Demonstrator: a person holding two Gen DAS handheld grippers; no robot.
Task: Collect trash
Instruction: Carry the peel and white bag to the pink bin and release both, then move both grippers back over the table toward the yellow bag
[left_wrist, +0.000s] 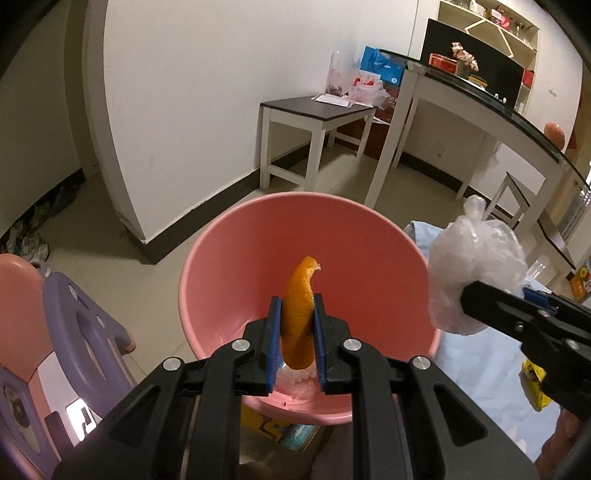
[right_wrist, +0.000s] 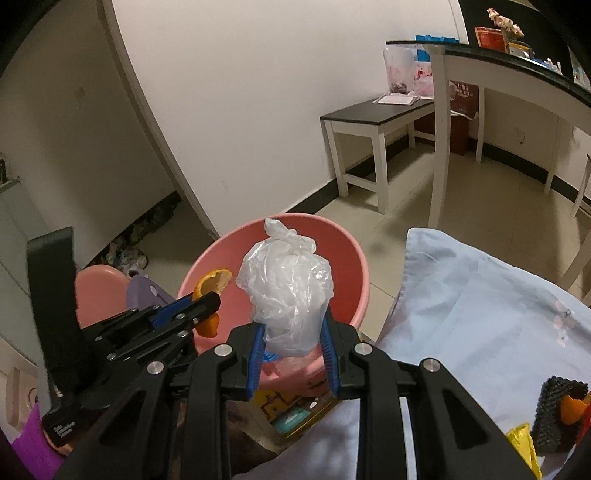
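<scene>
My left gripper (left_wrist: 297, 314) is shut on a curled orange peel (left_wrist: 298, 295) and holds it above the inside of a pink basin (left_wrist: 229, 258). It also shows in the right wrist view (right_wrist: 205, 308) with the peel (right_wrist: 212, 282). My right gripper (right_wrist: 293, 332) is shut on a crumpled clear plastic bag (right_wrist: 286, 288), held over the near rim of the basin (right_wrist: 347, 258). In the left wrist view the bag (left_wrist: 476, 273) hangs just right of the basin. A bit of clear plastic (left_wrist: 299, 384) lies in the basin's bottom.
A light blue cloth (right_wrist: 480, 306) covers the surface at right, with a yellow wrapper (right_wrist: 521, 439) and a dark textured object (right_wrist: 557, 413) on it. A purple and pink child's stool (left_wrist: 74, 332) stands at left. A bench (left_wrist: 314, 122) and a glass-topped table (left_wrist: 480, 103) stand behind.
</scene>
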